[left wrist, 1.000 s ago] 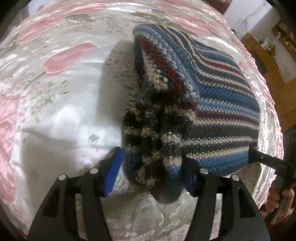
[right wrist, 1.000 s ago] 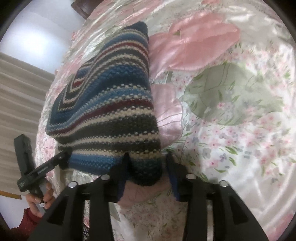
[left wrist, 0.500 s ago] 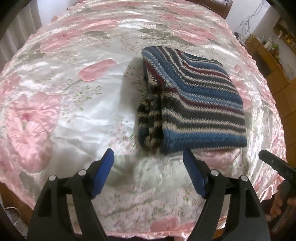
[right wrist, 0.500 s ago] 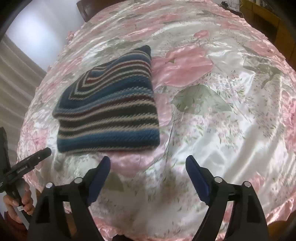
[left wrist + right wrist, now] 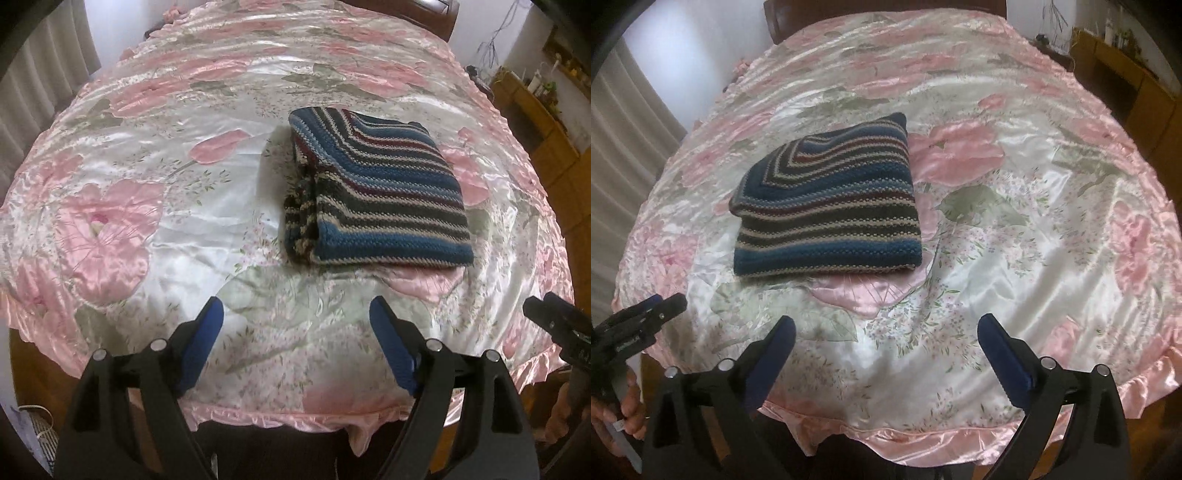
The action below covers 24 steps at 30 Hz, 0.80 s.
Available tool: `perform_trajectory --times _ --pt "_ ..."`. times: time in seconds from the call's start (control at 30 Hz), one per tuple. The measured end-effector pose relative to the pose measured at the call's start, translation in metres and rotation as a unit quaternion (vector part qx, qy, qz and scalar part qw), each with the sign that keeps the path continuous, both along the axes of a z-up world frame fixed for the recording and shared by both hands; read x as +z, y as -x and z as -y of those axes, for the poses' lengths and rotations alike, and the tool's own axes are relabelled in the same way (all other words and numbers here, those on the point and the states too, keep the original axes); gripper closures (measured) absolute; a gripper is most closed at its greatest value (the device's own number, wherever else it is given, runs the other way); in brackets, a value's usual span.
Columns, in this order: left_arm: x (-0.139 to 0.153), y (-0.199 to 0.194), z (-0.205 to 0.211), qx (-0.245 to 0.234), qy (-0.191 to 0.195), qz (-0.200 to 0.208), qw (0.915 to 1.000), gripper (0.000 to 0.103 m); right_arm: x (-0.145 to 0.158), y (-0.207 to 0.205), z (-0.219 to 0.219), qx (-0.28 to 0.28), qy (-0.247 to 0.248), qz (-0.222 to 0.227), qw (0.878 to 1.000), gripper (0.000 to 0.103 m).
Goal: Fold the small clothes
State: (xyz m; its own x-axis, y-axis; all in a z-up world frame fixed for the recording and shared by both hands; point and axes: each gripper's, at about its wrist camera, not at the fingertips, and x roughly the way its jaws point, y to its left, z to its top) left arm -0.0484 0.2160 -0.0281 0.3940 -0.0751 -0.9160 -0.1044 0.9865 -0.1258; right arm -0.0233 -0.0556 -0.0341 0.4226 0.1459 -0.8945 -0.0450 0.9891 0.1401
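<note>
A striped knitted garment (image 5: 376, 192), blue, dark grey, cream and maroon, lies folded into a thick rectangle on the pink floral satin cloth (image 5: 155, 206). The right wrist view has the same garment (image 5: 831, 206) left of centre. My left gripper (image 5: 295, 332) is open above the table's near edge, well short of the garment, with nothing between its blue pads. My right gripper (image 5: 886, 343) is open too, held back from the garment and empty. The left gripper (image 5: 646, 317) also appears at the left edge of the right wrist view, held by a hand (image 5: 628, 410).
The satin cloth (image 5: 1034, 229) covers a round table with a ruffled hem (image 5: 905, 435) at the near edge. Curtains (image 5: 40, 77) hang at the left. A wooden cabinet (image 5: 532, 110) stands at the right. A dark chair back (image 5: 879, 9) is at the far side.
Both grippers let go of the garment's near edge, opened wide and pulled back toward the table's near rim. The garment now lies flat and folded.
</note>
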Motion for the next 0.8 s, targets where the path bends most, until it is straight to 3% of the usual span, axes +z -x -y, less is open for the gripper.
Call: perform_trajectory --times 0.8 --pt "0.064 0.049 0.000 -0.002 -0.026 0.059 0.9979 0.014 0.062 0.041 -0.032 0.001 0.008 0.045 0.999 0.004"
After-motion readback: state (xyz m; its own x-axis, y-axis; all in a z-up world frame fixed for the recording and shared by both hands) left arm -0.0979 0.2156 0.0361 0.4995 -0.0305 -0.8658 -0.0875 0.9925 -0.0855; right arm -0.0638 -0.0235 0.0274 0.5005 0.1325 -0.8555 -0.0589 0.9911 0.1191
